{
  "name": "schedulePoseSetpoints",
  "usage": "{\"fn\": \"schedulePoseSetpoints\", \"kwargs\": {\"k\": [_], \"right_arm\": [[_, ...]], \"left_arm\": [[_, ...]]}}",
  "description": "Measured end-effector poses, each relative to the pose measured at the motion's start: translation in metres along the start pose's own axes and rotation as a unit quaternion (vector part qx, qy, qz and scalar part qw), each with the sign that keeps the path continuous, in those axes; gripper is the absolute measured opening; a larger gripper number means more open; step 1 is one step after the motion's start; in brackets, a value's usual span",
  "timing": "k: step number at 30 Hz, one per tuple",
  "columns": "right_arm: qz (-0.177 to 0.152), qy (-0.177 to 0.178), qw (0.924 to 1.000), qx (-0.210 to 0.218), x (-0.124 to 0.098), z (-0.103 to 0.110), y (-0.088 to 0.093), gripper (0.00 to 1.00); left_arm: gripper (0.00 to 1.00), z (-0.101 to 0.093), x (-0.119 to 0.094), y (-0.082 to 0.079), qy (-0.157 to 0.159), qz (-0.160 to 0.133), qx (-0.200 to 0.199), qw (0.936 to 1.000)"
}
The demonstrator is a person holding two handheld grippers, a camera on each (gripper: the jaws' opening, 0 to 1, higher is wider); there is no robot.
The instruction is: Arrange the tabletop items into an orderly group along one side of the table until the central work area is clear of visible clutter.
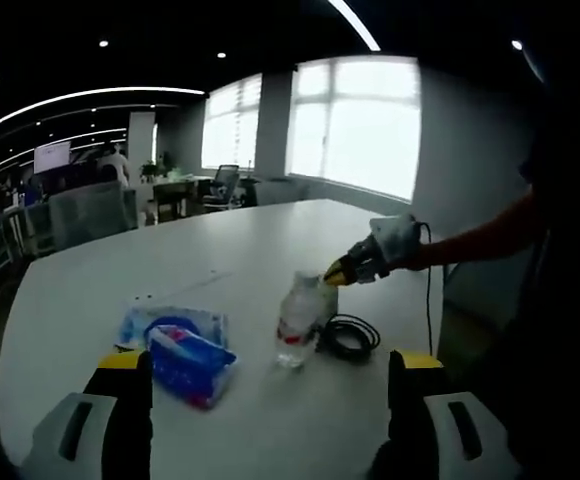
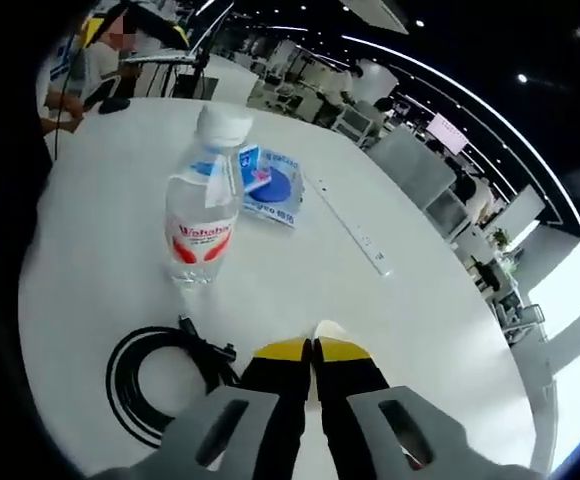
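On the white worktop [image 1: 100, 280], the upright water bottle [image 2: 202, 205], clear and seemingly nearly empty, stands mid-table just right of the blue tissue packs [image 1: 182, 352] and is the likeliest casualty: being so light, it could tip and roll if a side nudge from the right gripper [image 2: 314, 345] caught it, since that gripper's fingers are pressed together on nothing. The left gripper [image 1: 270, 372] hangs with fingers spread wide near the tissue packs, while the coiled black cable [image 2: 155, 382], lying just beside the bottle, could snag a finger and drag into the bottle.
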State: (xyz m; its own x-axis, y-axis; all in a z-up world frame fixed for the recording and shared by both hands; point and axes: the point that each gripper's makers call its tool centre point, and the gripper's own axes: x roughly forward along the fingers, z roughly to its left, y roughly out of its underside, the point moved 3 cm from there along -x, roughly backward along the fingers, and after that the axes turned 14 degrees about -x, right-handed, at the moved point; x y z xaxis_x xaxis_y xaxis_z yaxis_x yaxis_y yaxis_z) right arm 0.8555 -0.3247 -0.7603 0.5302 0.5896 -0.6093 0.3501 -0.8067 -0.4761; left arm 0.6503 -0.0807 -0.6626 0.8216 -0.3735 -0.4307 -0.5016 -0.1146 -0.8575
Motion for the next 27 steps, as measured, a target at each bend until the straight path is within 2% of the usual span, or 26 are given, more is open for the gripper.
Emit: {"fn": "schedulePoseSetpoints", "kwargs": {"k": [7,9,13,18,20,24,27], "right_arm": [[-0.003,-0.004,0.9997,0.024,0.003,0.004,-0.001,0.0],[-0.002,-0.01,0.999,0.043,0.003,0.008,-0.001,0.0],[-0.009,-0.02,0.9987,0.047,0.001,0.015,-0.004,0.0],[-0.015,-0.036,0.9971,0.065,-0.001,0.024,-0.008,0.0],[-0.019,-0.032,0.9965,0.075,-0.004,0.024,-0.01,0.05],[-0.027,-0.028,0.9934,0.108,-0.009,0.021,-0.014,0.07],[-0.036,-0.023,0.9862,0.16,-0.014,0.018,-0.014,0.14]], "left_arm": [[0.97,-0.002,-0.002,0.002,-0.002,0.0,-0.003,1.0],[0.97,-0.002,-0.002,0.004,-0.003,0.002,-0.003,1.0],[0.97,0.007,-0.004,0.009,-0.004,0.001,-0.007,1.0],[0.97,0.007,-0.003,0.011,-0.005,0.004,-0.012,0.9999],[0.97,0.006,-0.002,0.011,-0.005,0.006,-0.011,0.9999],[0.97,0.005,0.001,0.01,-0.001,0.005,-0.011,0.9999],[0.97,0.004,0.003,0.009,-0.001,0.005,-0.011,0.9999]]}}
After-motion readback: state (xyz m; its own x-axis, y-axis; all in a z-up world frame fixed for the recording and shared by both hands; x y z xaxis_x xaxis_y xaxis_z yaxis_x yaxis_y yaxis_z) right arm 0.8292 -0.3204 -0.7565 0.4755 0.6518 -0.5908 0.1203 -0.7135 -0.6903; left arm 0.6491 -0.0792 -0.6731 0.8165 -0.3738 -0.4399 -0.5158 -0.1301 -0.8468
